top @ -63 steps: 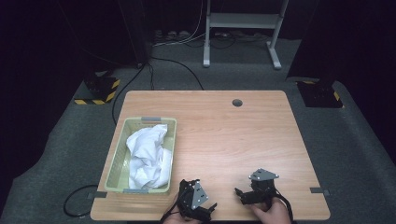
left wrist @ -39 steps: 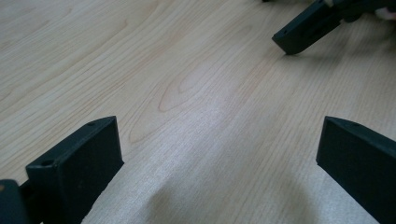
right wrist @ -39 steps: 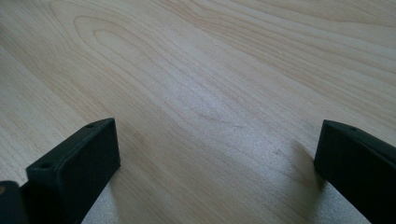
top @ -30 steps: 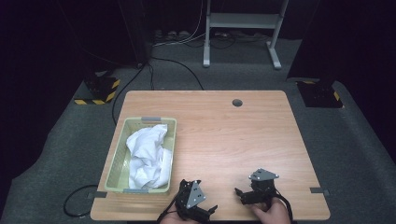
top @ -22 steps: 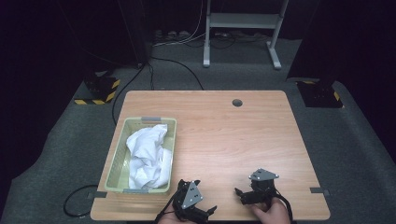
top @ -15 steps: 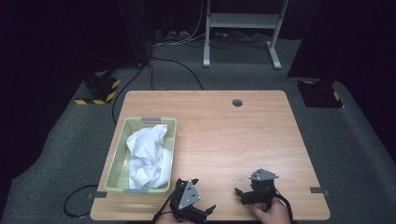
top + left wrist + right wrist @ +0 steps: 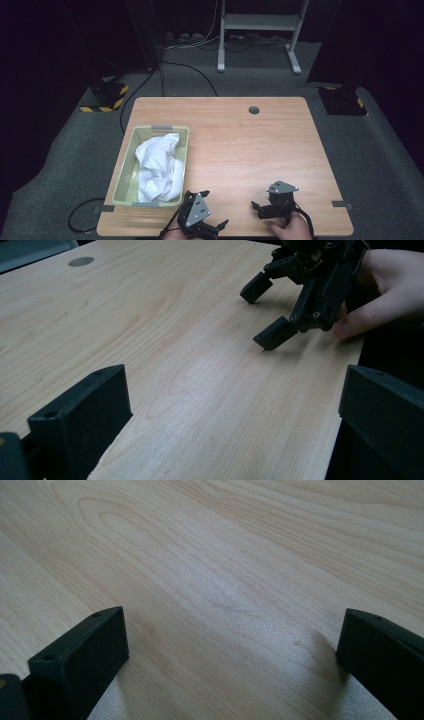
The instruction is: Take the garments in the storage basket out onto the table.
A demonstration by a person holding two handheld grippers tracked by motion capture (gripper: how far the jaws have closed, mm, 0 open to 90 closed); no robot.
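The table (image 7: 240, 145) is a rounded rectangle of pale wood-grain laminate, smooth with a faint sheen, standing on grey carpet (image 7: 75, 150); a small round cable hole (image 7: 254, 109) sits near the table's far edge. Beyond that far edge a grey metal stand (image 7: 257, 25) rises from the carpet among dark cables, and yellow-and-black striped blocks (image 7: 106, 96) lie on the carpet off both far corners of the table. On the table's left side, reaching down close to its near edge, lies a long pale green plastic basket (image 7: 126, 170) with slatted walls and a grey label at each end; a crumpled white cloth (image 7: 160, 167) is heaped inside it, soft and deeply creased. Just right of the basket's near end, at the table's near edge, is the left claw (image 7: 212, 207), black with a grey three-cornered plate on top, its jaws spread wide over bare wood. Further right along the same near edge the right claw (image 7: 255, 209) rests in a hand (image 7: 287, 229), its blocky black jaws likewise spread wide with only wood grain between them. In the left gripper view that right claw (image 7: 267, 310) points its tips down at the table surface, nothing between the two claws.
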